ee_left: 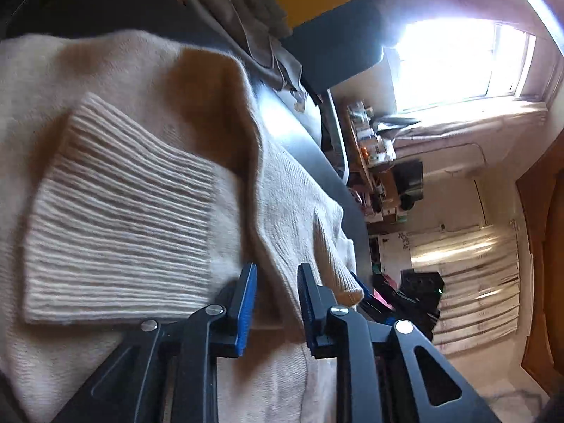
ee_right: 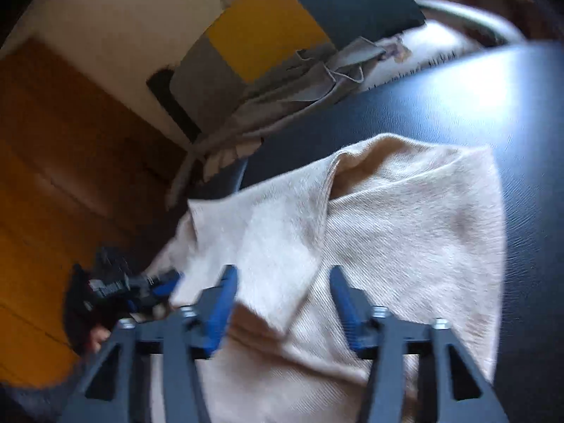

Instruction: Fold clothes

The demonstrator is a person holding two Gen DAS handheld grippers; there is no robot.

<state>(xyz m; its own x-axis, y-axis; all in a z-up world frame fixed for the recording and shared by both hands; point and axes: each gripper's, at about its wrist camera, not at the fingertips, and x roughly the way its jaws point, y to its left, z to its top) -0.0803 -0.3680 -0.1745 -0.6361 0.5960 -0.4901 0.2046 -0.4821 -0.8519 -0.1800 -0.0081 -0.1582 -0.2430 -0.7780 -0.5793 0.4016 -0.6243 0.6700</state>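
Sweater (ee_left: 141,190) part-folded on dark counter (ee_right: 458,105): ribbed cuff (ee_left: 120,218) lies across body; edges rumpled, more folding likely left. Both grippers' fingers apart, left gripper (ee_left: 276,303) and right gripper (ee_right: 282,303) gripping nothing.

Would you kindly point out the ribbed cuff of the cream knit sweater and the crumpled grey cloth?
ribbed cuff of the cream knit sweater (ee_left: 120,211), left wrist view, middle of ribbing.
crumpled grey cloth (ee_right: 299,84), right wrist view, bunched folds.

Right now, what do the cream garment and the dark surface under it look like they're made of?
The cream garment looks like soft knitted wool or a blend: its cuff is ribbed and the fabric fuzzy. The dark surface seems smooth and slightly glossy, perhaps laminate or leatherette; window light reflects off it.
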